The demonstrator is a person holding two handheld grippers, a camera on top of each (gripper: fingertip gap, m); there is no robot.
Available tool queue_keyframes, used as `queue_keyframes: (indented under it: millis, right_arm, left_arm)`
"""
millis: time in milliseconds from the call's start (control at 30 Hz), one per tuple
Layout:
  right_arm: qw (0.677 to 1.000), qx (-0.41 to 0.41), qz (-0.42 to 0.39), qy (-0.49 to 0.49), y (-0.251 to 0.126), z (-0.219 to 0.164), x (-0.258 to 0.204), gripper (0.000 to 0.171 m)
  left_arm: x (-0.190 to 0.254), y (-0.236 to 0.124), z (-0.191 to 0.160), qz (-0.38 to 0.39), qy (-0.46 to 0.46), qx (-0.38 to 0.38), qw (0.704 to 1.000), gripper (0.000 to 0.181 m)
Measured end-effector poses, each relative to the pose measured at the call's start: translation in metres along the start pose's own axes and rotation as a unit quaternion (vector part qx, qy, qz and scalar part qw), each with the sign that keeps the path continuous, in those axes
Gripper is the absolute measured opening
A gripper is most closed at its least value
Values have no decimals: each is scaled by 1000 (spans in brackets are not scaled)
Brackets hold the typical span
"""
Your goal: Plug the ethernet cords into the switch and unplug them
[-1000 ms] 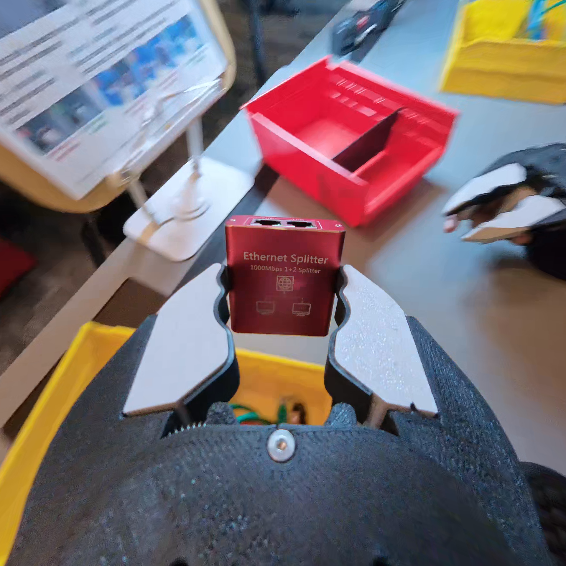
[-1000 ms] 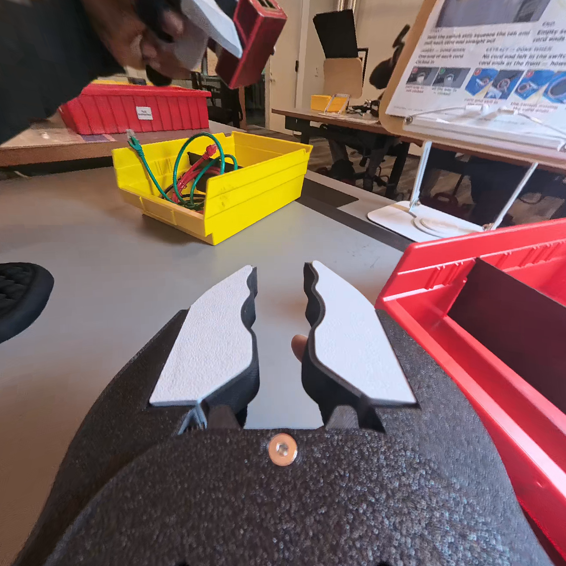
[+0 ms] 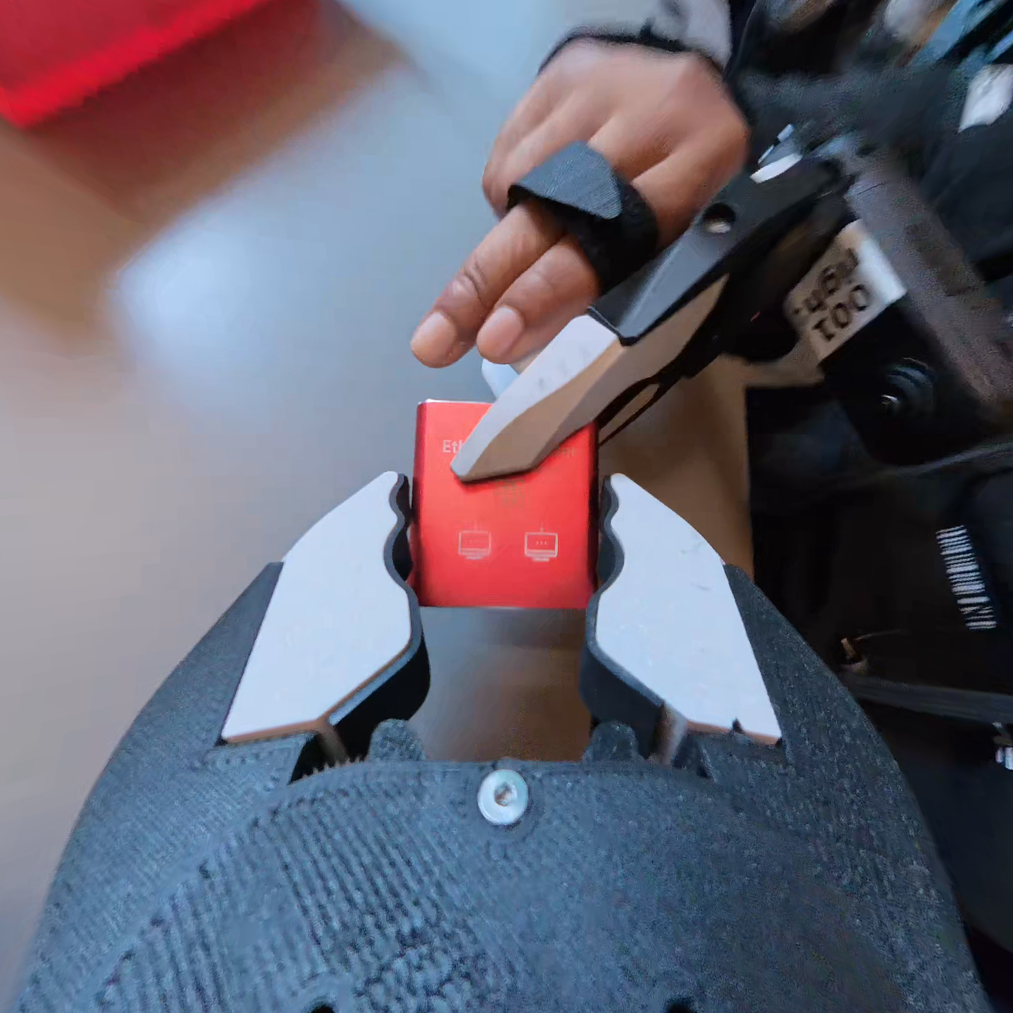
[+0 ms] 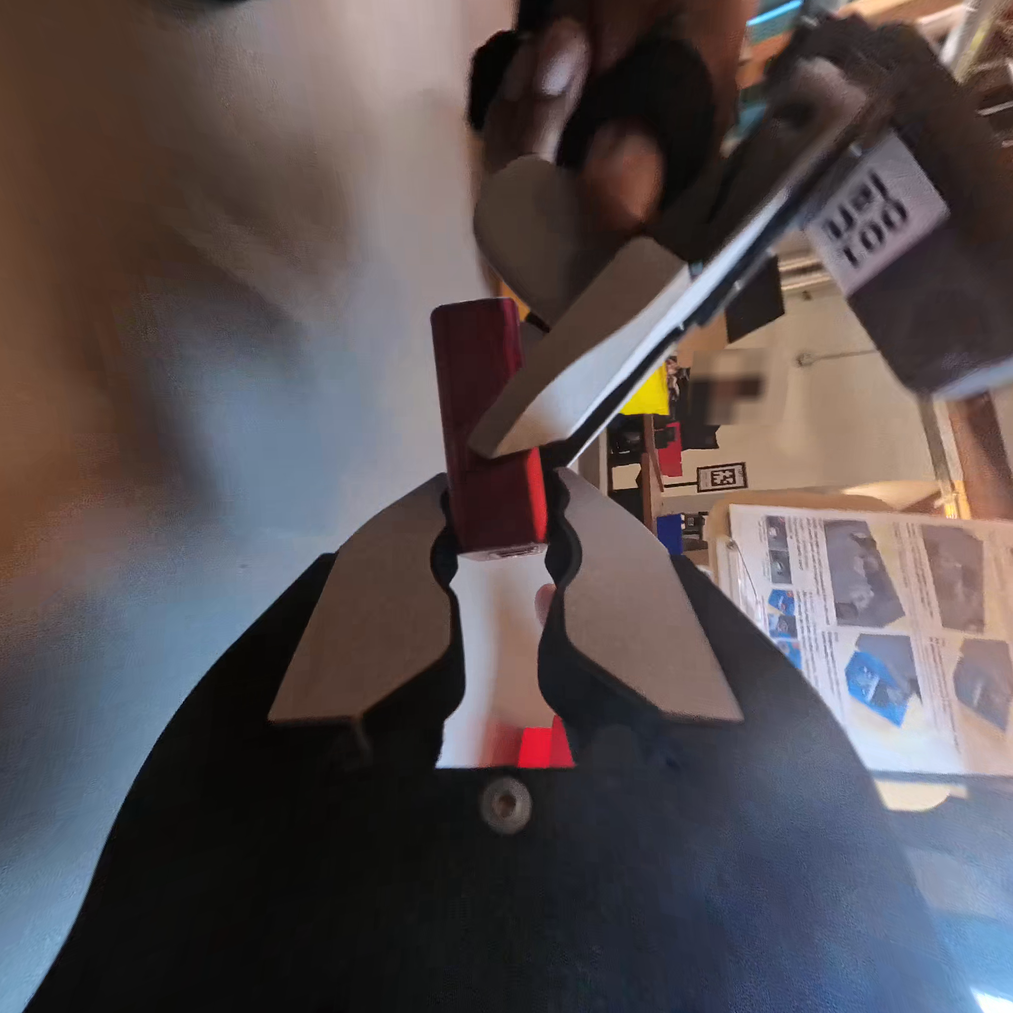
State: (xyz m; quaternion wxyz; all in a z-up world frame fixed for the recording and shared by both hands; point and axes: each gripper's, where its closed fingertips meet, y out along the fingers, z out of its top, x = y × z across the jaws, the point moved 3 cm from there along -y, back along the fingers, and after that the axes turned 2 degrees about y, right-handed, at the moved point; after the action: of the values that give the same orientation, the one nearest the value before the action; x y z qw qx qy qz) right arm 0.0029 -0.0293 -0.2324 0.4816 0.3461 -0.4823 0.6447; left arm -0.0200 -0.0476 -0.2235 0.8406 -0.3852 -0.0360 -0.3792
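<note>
Sitting between both tongs (image 3: 504, 493): switch (image 3: 501, 542)

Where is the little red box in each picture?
Left wrist view: the red switch sits mid-frame, broad printed face showing, clamped between the left gripper's fingers.
Right wrist view: the same switch shows edge-on, mid-frame, between the right gripper's fingers.
Shared landmark: in each view the other gripper's pale finger crosses the switch's upper part.

Both tongs (image 3: 503, 493) (image 4: 499, 488) crowd the switch (image 3: 501, 548), blocking each other.
</note>
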Motion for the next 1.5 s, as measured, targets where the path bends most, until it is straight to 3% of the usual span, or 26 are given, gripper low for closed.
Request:
queue_keyframes:
  millis: [33, 200, 367, 467, 500, 733, 900, 1000, 1267, 1500]
  right_arm:
    - [1000, 7, -10, 25, -3, -2, 8, 29]
    - [974, 82, -38, 210, -24, -14, 39, 29]
    - [921, 175, -7, 348, -39, -7, 54, 28]
    - [915, 181, 32, 360, -38, -4, 46, 28]
    - [914, 177, 37, 362, -38, -4, 44, 28]
    - [924, 140, 62, 352, -35, 1, 41, 29]
    - [940, 98, 75, 318, -31, 3, 29, 43]
    - [945, 77, 69, 309, -29, -2, 28, 30]
    - [945, 80, 68, 311, -28, -1, 27, 33]
    - [924, 130, 72, 353, -35, 3, 36, 30]
  left_arm:
    - [1, -8, 9, 1, 12, 34, 999, 64]
    - [16, -47, 38, 66, 155, 163, 972, 62]
    - [20, -33, 33, 163, 281, 107, 940, 63]
    - [19, -25, 36, 198, 305, 112, 925, 34]
    - [17, -23, 35, 201, 311, 107, 923, 32]
    - [13, -24, 26, 159, 329, 123, 923, 30]
    - [1, -19, 12, 134, 328, 114, 928, 28]
    - [0, -14, 9, 126, 329, 107, 930, 28]
    - [10, -16, 16, 120, 346, 138, 920, 27]
    - [14, -21, 21, 118, 348, 166, 915, 27]
